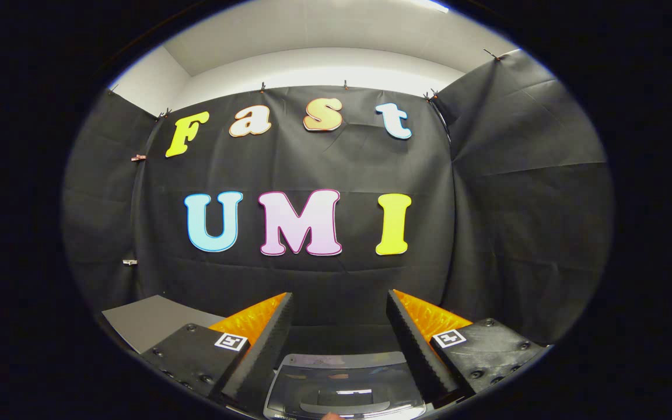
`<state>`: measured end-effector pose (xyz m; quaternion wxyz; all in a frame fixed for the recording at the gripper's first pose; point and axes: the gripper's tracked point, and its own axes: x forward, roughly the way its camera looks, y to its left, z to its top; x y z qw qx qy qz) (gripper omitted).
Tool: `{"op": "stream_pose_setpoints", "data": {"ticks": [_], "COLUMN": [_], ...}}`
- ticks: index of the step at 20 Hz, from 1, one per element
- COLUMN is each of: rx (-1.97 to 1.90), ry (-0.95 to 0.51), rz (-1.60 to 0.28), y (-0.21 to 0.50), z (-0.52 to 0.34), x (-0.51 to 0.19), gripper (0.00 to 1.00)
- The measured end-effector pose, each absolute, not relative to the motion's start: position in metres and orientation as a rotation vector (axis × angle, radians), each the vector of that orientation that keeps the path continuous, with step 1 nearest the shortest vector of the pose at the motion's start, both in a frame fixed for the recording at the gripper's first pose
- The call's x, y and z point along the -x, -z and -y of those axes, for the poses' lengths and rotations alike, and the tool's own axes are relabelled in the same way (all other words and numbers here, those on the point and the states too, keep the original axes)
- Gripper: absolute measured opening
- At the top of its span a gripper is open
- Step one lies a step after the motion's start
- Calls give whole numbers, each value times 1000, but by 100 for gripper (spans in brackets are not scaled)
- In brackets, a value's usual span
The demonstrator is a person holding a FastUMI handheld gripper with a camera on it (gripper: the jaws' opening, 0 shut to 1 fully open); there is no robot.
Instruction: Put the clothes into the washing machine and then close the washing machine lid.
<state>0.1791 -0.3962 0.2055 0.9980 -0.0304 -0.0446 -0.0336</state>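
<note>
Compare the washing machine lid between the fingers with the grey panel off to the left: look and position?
The washing machine lid is glossy, tinted and see-through, catching reflections; the grey panel is matte, opaque and plain. The lid lies between the fingers of the open gripper; the panel lies outside the left finger, by the booth wall. The lid has rounded corners, the panel a sharp one. Both look flat and low.

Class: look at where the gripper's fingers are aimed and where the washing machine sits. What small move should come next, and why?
Probably tip the gripper downward. Its fingers are spread open with nothing between them and point at the black cloth wall, while the grey washing machine with its glossy transparent lid lies low between them, lid apparently down. No clothes are in sight, so looking down should help find them.
</note>
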Motion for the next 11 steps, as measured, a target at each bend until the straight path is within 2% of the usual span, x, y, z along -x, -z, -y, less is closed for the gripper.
{"op": "stream_pose_setpoints", "data": {"ticks": [11], "rx": [72], "ry": [88], "rz": [88], "y": [-204], "z": [397], "x": [-183], "gripper": [99]}}
